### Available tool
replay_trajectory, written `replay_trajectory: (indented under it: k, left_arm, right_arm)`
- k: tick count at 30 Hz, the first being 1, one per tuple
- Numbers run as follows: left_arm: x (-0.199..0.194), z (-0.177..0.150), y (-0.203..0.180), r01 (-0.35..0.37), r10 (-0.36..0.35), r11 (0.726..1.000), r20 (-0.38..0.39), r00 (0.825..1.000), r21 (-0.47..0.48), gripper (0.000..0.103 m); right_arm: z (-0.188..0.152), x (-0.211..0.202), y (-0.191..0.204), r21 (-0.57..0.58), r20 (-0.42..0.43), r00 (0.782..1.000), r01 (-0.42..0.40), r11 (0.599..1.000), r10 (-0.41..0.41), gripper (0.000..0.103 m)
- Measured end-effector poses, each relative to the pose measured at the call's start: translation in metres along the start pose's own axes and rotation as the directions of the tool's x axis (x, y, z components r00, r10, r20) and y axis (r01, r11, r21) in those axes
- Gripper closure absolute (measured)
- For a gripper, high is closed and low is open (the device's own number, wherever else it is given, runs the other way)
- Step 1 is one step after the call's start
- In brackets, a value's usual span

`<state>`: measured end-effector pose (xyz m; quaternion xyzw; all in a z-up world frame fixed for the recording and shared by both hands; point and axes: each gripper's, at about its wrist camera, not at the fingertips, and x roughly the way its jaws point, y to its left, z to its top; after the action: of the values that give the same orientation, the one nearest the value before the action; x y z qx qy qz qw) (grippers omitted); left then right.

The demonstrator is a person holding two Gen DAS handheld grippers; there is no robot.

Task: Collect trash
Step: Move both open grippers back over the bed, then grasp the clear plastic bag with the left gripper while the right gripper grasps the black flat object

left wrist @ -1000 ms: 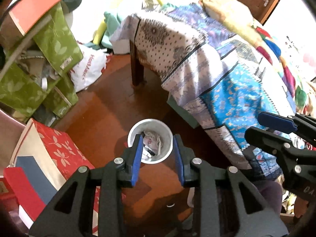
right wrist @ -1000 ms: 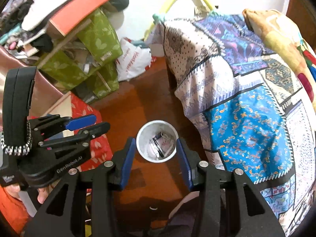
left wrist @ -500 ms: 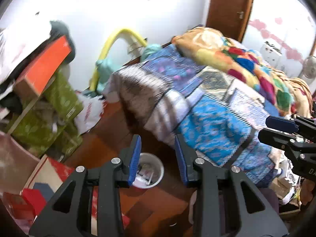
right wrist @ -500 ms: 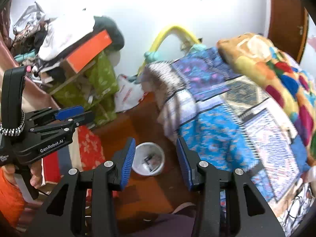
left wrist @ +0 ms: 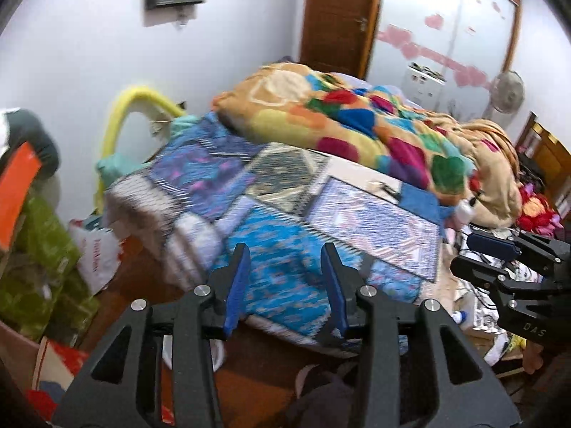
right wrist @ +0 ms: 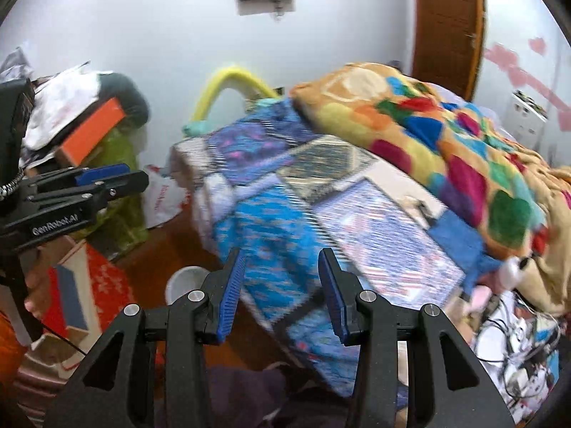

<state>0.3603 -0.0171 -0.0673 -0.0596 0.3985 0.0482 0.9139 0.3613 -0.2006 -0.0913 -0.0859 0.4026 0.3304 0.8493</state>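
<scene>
My left gripper (left wrist: 285,260) is open and empty, raised and pointing at the patchwork bed sheet (left wrist: 285,214). My right gripper (right wrist: 282,267) is open and empty too, over the same sheet (right wrist: 321,214). The white trash bin (right wrist: 183,280) stands on the wooden floor low in the right wrist view, partly hidden behind my left finger; in the left wrist view only a white sliver of it (left wrist: 217,351) shows behind the gripper. The right gripper also shows at the right edge of the left wrist view (left wrist: 499,253), and the left gripper at the left edge of the right wrist view (right wrist: 103,178).
A colourful blanket (left wrist: 357,125) lies on the bed. Green boxes (left wrist: 43,256), a red floral box (right wrist: 92,285) and a white plastic bag (right wrist: 164,199) crowd the left. Cables and clutter (right wrist: 517,331) lie at the right. A wooden door (left wrist: 339,18) stands behind.
Both grippers have tilted up and away from the trash bin, which dropped from the centre of view to the bottom. The bed and back wall now fill both views.
</scene>
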Motion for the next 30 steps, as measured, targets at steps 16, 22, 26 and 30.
replay_trajectory:
  k: [16,22,26,30]
  left_arm:
    - [0.154,0.058,-0.119,0.185,-0.162,0.975,-0.172,0.972,0.124,0.062]
    - [0.216,0.072,-0.127,0.211,-0.186,0.971,-0.201,0.962,0.110,0.062]
    - [0.262,0.080,-0.132,0.216,-0.191,0.972,-0.217,0.957,0.097,0.062]
    - [0.299,0.083,-0.133,0.226,-0.199,0.970,-0.243,0.949,0.086,0.062]
  right_arm:
    - [-0.008,0.057,-0.155,0.050,-0.058,0.986,0.160,0.986,-0.157,0.064]
    - [0.004,0.115,-0.211,0.143,-0.101,0.989,0.123,0.982,-0.109,0.064]
    - [0.008,0.159,-0.237,0.190,-0.141,0.988,0.080,0.978,-0.054,0.064]
    - [0.012,0.201,-0.249,0.184,-0.169,0.985,0.067,0.981,-0.035,0.064]
